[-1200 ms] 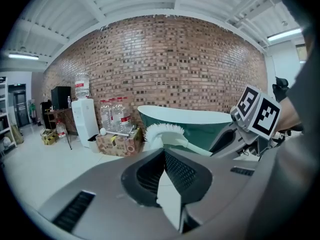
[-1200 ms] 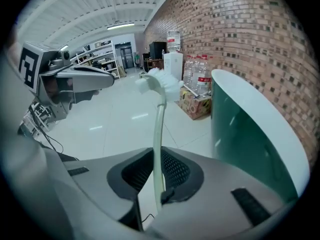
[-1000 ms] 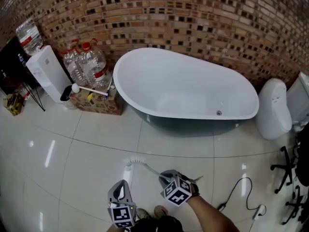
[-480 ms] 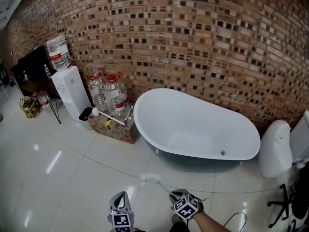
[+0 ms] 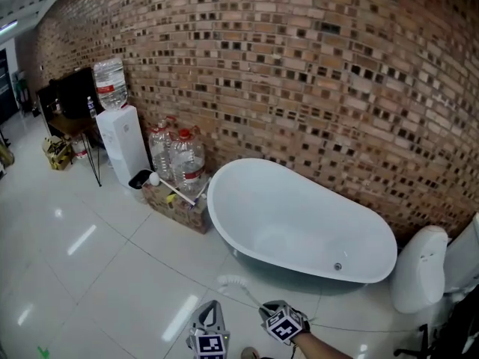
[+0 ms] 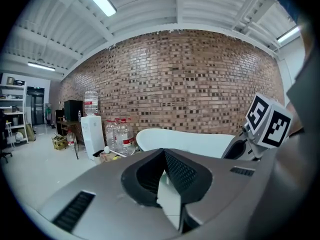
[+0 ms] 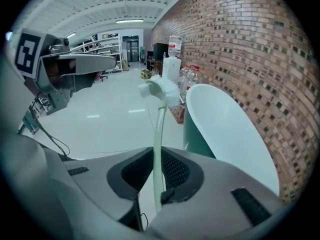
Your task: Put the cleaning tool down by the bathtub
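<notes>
A white long-handled brush (image 5: 233, 282) is clamped by its pale handle (image 7: 157, 144) between the pads of my right gripper (image 5: 278, 318), which is shut on it. Its bristle head (image 7: 160, 90) points away from me, over the floor just in front of the white oval bathtub (image 5: 299, 223). The tub's side (image 7: 225, 134) fills the right of the right gripper view. My left gripper (image 5: 209, 335) hangs left of the right one with its pads together and nothing in them (image 6: 163, 156). It faces the tub (image 6: 190, 140).
A brick wall runs behind the tub. Left of the tub a cardboard box (image 5: 176, 200) stands with big water bottles (image 5: 179, 159) and a white water dispenser (image 5: 123, 137). A toilet (image 5: 419, 271) stands at the right. A cable (image 7: 50, 134) lies on the glossy floor tiles.
Both grippers have risen and moved toward the tub, with the brush still in the right one. The head view has tilted up, so more wall shows.
</notes>
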{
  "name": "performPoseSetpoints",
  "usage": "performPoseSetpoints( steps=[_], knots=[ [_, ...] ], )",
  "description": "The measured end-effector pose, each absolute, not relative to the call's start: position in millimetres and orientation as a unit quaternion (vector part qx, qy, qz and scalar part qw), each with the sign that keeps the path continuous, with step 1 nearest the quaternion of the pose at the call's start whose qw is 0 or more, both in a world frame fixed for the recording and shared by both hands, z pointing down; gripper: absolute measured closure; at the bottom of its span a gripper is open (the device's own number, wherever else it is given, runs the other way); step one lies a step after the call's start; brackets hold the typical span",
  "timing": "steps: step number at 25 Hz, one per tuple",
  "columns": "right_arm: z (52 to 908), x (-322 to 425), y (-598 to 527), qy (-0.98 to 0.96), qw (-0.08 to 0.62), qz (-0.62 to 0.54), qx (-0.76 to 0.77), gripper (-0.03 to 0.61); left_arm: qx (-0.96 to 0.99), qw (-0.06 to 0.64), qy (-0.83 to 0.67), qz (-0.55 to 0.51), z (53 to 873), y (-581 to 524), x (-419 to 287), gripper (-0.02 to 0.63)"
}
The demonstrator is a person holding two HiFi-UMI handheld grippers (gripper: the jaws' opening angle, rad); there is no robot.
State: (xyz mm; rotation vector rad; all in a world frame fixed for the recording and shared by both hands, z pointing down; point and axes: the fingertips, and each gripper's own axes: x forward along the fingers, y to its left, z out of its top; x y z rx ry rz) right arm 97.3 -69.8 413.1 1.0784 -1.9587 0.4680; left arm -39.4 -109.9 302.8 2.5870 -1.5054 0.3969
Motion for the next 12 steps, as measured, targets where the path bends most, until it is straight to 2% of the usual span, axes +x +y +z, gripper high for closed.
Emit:
performPoseSetpoints(
  steps=[7, 12],
  knots=[
    [429.8, 109.1, -99.0, -0.777, 0.412, 0.205, 0.429, 0.518, 0.854, 0.063, -0.489, 0.168, 335.4, -115.8, -25.9, 0.609],
    [468.5, 138.2, -118.6, -0.78, 0.427, 0.219, 0.401, 0.517, 0.831, 0.096, -0.52, 0.171, 374.4, -121.1, -13.2, 0.609]
  ],
)
